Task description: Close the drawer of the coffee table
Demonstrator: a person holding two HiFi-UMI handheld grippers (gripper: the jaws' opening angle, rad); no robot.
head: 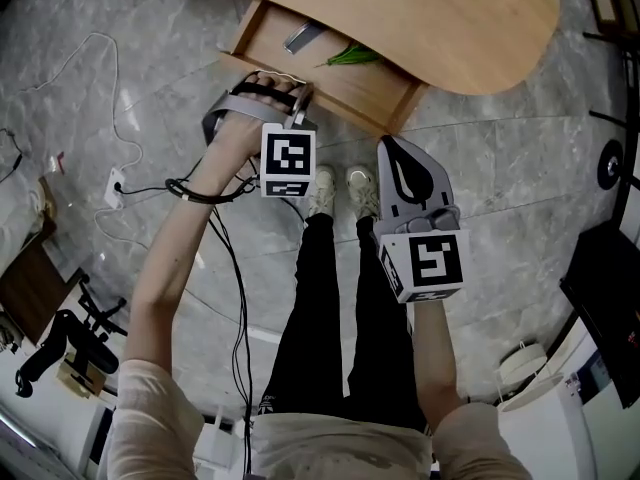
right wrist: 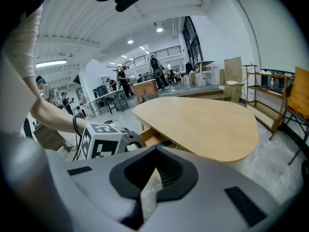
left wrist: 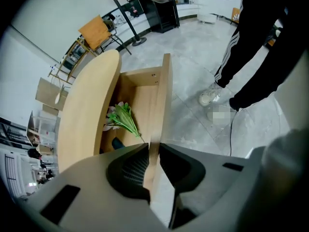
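- While the left gripper [head: 298, 96] points steeply down, its jaws are clamped on the top edge of the front panel [left wrist: 164, 91] of the drawer [head: 335, 80]. One jaw is inside the drawer and the other outside.
- The thin wooden panel runs straight ahead from between the pads.
- The drawer stands pulled out from under the table top [head: 440, 18], which lies just beyond this gripper, on the inner jaw's side.
- A green sprig [head: 349, 56] lies on the drawer floor, just ahead of the inner jaw.
- A grey object [head: 303, 38] lies deeper in the drawer, partly under the table top. I cannot tell what it is.
- The marker cube [head: 288, 161] sits behind the jaws, toward the person.
- Black cables [head: 200, 193] loop round the wrist that holds this gripper.
- The right gripper [head: 385, 146] is held free beside the left one. Its tip is aimed toward the drawer's near corner, and whether it touches the wood cannot be told.
- Its jaws are drawn together and grip nothing. Only a pale sliver shows in the slit behind the tips.
- From the right gripper, the table top spreads out ahead, and the left gripper's cube is off to its left.
- The person's shoes [head: 322, 190] stand on the grey floor [head: 150, 58], below and between the two grippers.
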